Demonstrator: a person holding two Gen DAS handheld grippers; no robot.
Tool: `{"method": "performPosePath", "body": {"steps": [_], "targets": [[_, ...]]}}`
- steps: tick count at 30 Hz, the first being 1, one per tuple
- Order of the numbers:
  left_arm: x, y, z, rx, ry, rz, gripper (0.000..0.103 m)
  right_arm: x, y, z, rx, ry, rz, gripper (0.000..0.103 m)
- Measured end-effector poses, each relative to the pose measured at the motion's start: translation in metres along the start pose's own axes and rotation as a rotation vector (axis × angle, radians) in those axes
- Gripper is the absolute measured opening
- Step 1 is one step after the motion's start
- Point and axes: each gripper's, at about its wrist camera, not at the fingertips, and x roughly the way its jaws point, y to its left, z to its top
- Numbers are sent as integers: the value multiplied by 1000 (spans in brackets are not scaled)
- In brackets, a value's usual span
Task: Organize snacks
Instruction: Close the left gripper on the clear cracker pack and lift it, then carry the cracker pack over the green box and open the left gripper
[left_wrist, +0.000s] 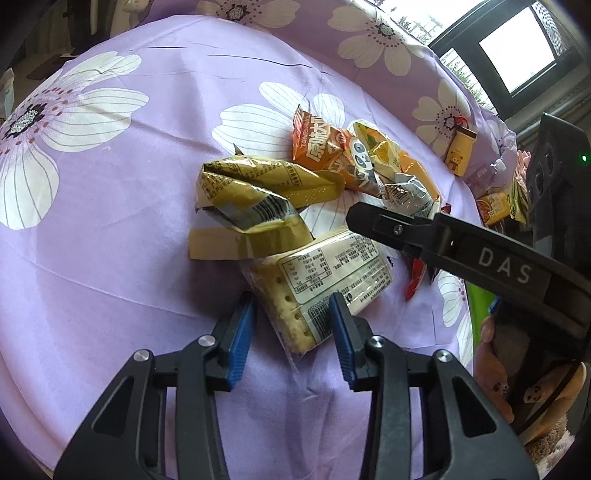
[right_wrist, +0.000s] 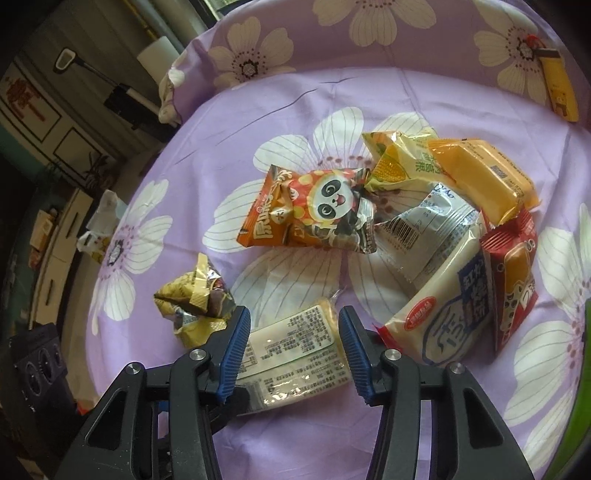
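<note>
I see the cracker pack (left_wrist: 317, 291) lying flat on the purple flowered cloth (left_wrist: 110, 240), clear wrap with a white printed label, pale holed crackers showing. My left gripper (left_wrist: 291, 332) pinches one end. My right gripper (right_wrist: 291, 347) pinches the other end.

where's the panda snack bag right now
In the right wrist view the panda snack bag lies mid-table on the purple flowered cloth, left of the corn snack bag, beyond the cracker pack.
</note>
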Motion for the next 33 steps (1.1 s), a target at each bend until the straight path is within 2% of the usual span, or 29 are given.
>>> {"method": "performPosePath", "body": {"steps": [6, 7, 11, 16, 19, 23, 33], "targets": [[0, -1, -2, 12, -8, 12, 39, 13, -13, 1, 7, 53, -27, 53], [0, -2, -1, 14, -10, 13, 39, 14, -16, -1, 19, 53, -12, 53], [1, -4, -1, 28, -23, 32, 41, 8, -26, -12, 59, 33, 101, 65], [0, -13, -4, 95, -43, 64, 41, -4, -33, -31, 87, 46, 191, 66], [-1, -17, -6, 119, -39, 52, 39, -11, -37, -41, 116, 40, 193, 66], [-8, -30, -15, 205, -69, 67, 39, -32, -39, -56, 142, 2, 191, 66], [-32, -72, -31, 321, -109, -1, 39, -91, -43, -85, 181, -143, 133, 66]]}}
